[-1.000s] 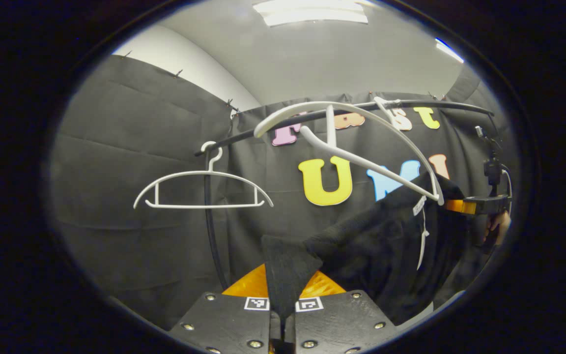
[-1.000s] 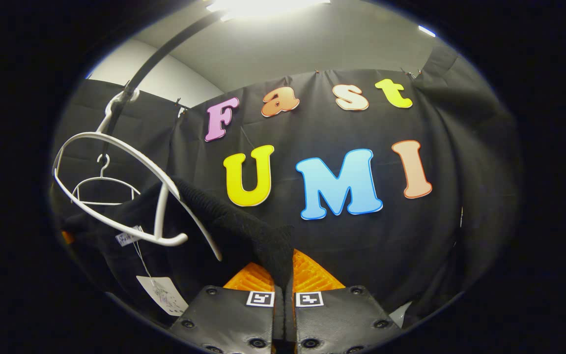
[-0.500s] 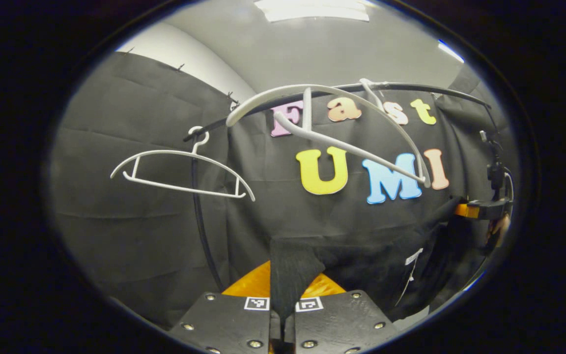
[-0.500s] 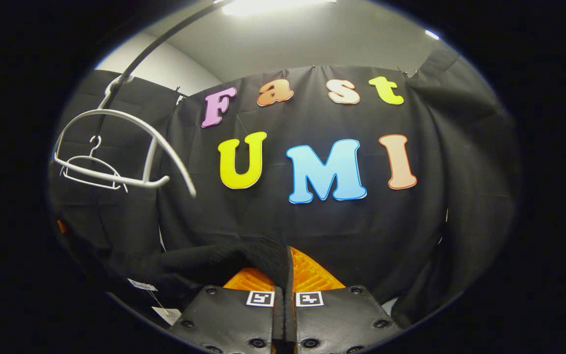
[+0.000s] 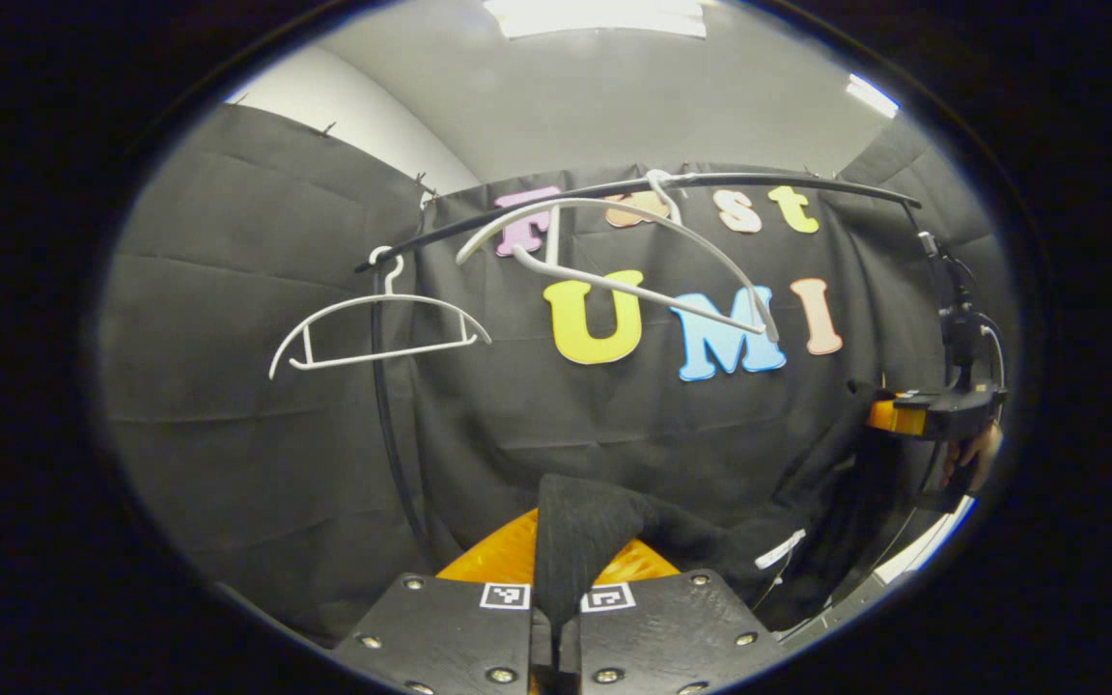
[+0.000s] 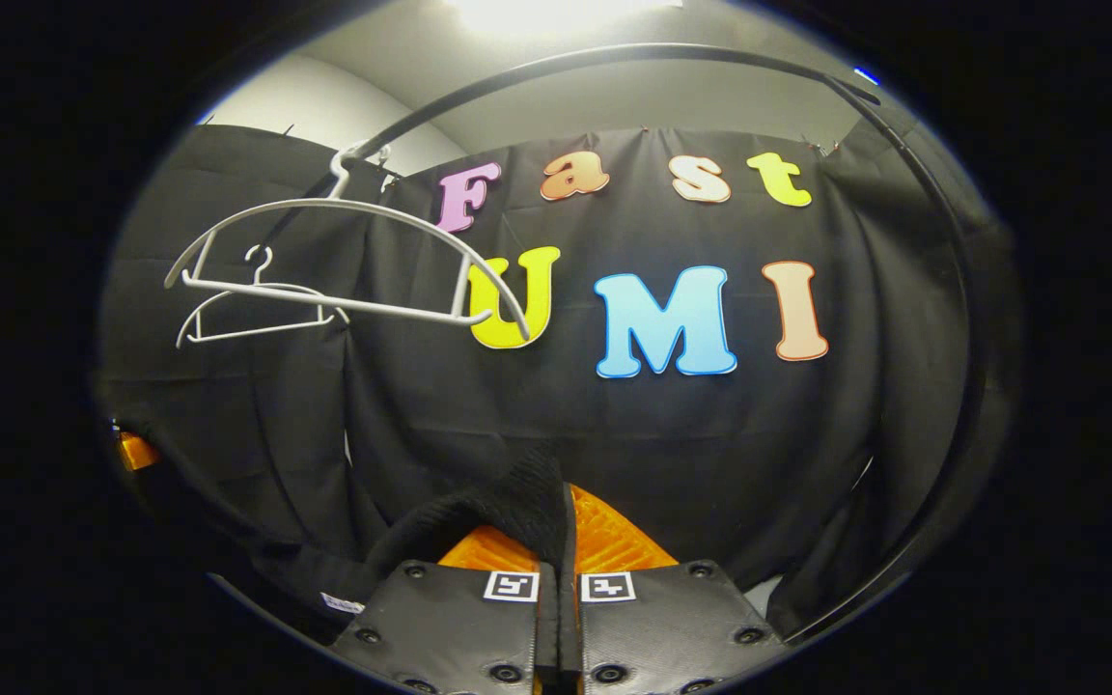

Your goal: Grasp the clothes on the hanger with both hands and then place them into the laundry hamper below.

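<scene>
A black knit garment (image 5: 710,541) hangs slack between my two grippers, clear of the hangers. My left gripper (image 5: 556,618) is shut on one end of the garment, a flap of cloth (image 5: 575,541) rising from between its fingers. In the left gripper view the right gripper (image 5: 937,415) shows at the far right, held by a hand (image 5: 976,454), with cloth trailing from it. My right gripper (image 6: 558,608) is shut on the other end of the garment (image 6: 517,502). A bare white hanger (image 5: 614,261) hangs tilted on the black rail (image 5: 710,181); the same hanger (image 6: 344,265) appears up left in the right gripper view.
A second empty white hanger (image 5: 377,328) hangs further left on the rail, by the black upright pole (image 5: 387,415). White tags (image 5: 778,550) dangle from the garment. The rail (image 6: 903,145) curves overhead and down the right side in the right gripper view.
The garment has slid off the near hanger and dropped lower between both grippers. The freed hanger swung up and back. Both grippers moved down and away from the rail.
</scene>
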